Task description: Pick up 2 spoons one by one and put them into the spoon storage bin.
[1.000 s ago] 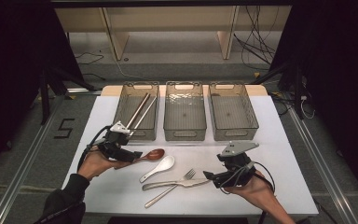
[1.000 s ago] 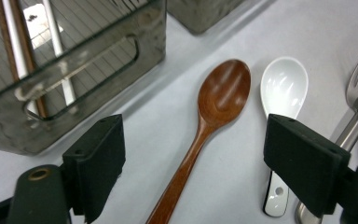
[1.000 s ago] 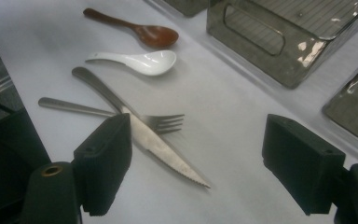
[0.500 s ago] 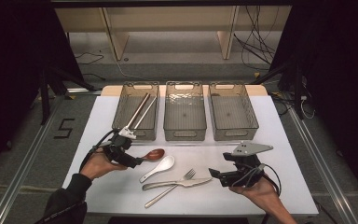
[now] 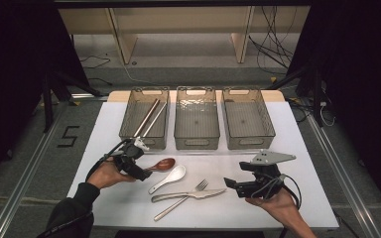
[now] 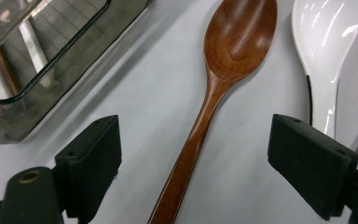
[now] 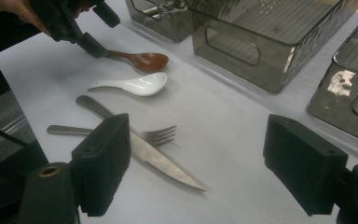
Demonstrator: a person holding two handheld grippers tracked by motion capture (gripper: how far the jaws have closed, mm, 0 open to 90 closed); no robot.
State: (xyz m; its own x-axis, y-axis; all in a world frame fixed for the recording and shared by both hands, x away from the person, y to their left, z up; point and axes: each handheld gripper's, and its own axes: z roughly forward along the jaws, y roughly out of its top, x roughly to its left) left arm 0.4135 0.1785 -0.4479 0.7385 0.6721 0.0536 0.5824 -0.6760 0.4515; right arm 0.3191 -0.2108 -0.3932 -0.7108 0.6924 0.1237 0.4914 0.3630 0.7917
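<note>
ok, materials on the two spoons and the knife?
Brown spoon: looks like wood, smooth satin finish, visible grain. White spoon: probably glazed ceramic, maybe melamine; glossy highlights. Knife: metal, likely stainless; grey sheen, serrated edge.

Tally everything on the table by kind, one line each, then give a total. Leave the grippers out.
Bins: 3
Spoons, one wooden and one white: 2
Chopsticks, lying in the left bin: 2
Fork: 1
Knife: 1
Total: 9
</note>
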